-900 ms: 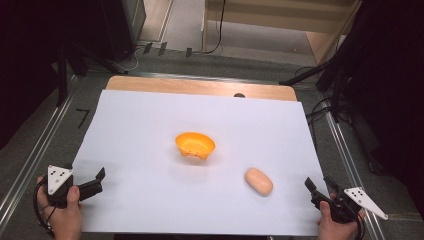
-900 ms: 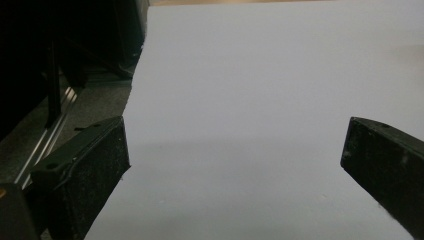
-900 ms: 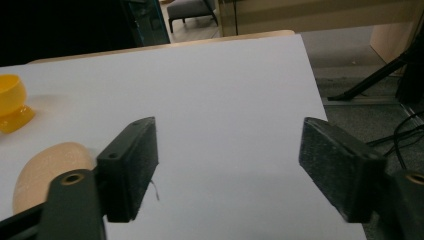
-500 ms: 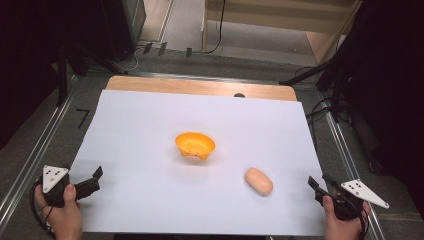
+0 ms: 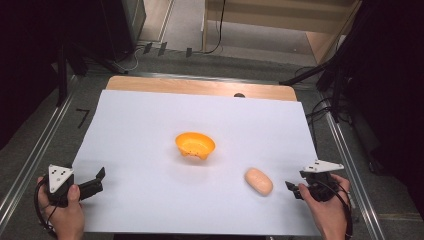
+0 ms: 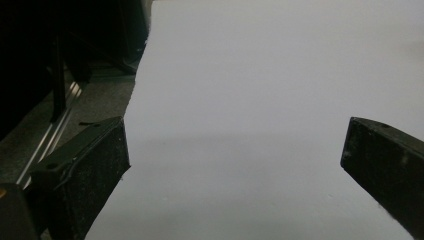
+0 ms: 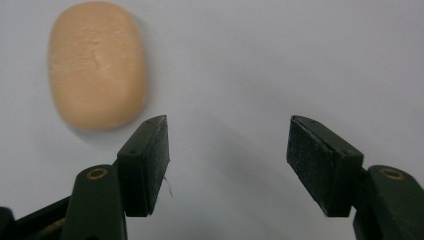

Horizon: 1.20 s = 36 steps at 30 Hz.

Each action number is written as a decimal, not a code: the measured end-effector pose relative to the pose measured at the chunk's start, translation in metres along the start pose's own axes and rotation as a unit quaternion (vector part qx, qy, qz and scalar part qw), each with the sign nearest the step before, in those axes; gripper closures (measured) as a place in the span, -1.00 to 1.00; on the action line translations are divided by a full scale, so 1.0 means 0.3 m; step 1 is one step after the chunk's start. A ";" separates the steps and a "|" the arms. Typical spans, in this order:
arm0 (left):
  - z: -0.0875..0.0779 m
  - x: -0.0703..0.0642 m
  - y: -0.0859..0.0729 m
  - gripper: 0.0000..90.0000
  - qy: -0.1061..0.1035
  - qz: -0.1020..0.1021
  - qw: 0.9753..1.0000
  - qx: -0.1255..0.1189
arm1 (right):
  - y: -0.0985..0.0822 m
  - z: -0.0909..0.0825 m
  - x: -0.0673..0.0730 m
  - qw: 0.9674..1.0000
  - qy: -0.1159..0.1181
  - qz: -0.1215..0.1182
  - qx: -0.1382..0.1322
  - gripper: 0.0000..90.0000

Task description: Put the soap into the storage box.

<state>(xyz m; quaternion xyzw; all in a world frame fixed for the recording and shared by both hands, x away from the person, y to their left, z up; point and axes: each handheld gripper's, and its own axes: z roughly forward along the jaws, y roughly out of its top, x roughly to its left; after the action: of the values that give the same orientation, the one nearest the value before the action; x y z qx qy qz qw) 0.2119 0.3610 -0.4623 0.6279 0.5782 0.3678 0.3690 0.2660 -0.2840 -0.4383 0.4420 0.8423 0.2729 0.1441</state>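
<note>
Peach oval soap bar (image 7: 97, 65) lies just ahead-left of my right hand-held gripper (image 7: 227, 160), jaws apart, empty. Left hand-held gripper (image 6: 235, 170) gapes wide over white paper sheet (image 6: 260, 100). Orange plastic bowl (image 5: 195, 145) beyond.

We note a white sheet (image 5: 150, 130) covering a wooden tabletop (image 5: 200, 86), grey floor (image 5: 180, 30) beyond, pale wooden furniture (image 5: 280, 15) behind, and dark surroundings either side.
</note>
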 end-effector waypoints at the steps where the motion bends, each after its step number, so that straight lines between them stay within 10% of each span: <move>1: 0.000 0.000 0.000 -1.00 -0.001 0.002 1.000 0.001 | 0.014 0.005 0.007 1.000 0.001 -0.005 0.009 -0.24; 18: 0.000 -0.017 -0.002 -1.00 0.001 0.025 1.000 -0.003 | 0.155 0.074 0.118 0.992 0.087 -0.042 0.085 -0.30; 36: 0.003 -0.019 0.000 -1.00 0.000 0.029 1.000 0.003 | 0.216 0.207 0.184 0.985 0.092 -0.024 0.147 -0.31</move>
<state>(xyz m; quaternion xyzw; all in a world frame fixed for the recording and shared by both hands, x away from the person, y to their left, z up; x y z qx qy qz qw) 0.2123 0.3554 -0.4630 0.6457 0.5605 0.3766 0.3564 0.3079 -0.1879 -0.4507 0.4109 0.8933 0.1821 0.0059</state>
